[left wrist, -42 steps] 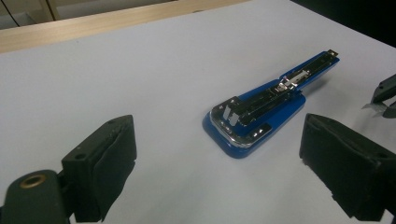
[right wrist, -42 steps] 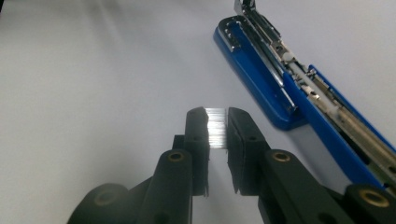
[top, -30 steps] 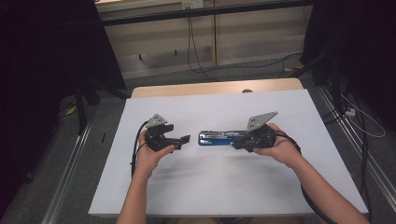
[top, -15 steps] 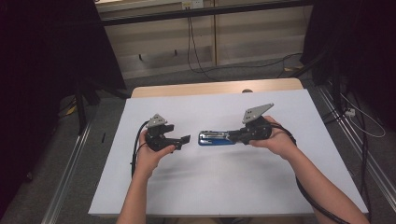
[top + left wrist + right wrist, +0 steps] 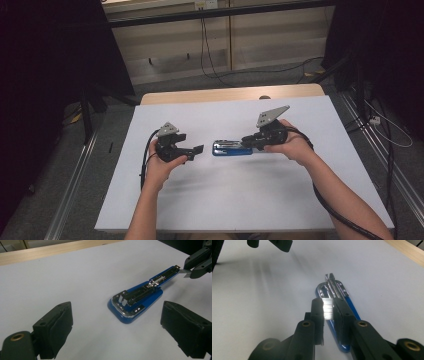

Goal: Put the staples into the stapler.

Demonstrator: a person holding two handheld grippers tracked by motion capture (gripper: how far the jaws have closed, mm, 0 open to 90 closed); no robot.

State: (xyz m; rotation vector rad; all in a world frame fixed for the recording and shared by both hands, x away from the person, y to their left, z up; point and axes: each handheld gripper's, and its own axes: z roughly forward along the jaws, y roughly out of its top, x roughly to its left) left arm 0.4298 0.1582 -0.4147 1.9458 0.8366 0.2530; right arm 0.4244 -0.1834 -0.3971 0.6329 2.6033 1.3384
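White desk carries the opened blue metal stapler at its middle; your right claw pinches a thin, brittle silver staple strip above its rear, so grip gently; your left claw is released nearby

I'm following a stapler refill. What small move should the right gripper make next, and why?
Probably lower the staple strip into the open blue stapler's channel: the right gripper is shut on it just above the rear end, while the left gripper waits open nearby.
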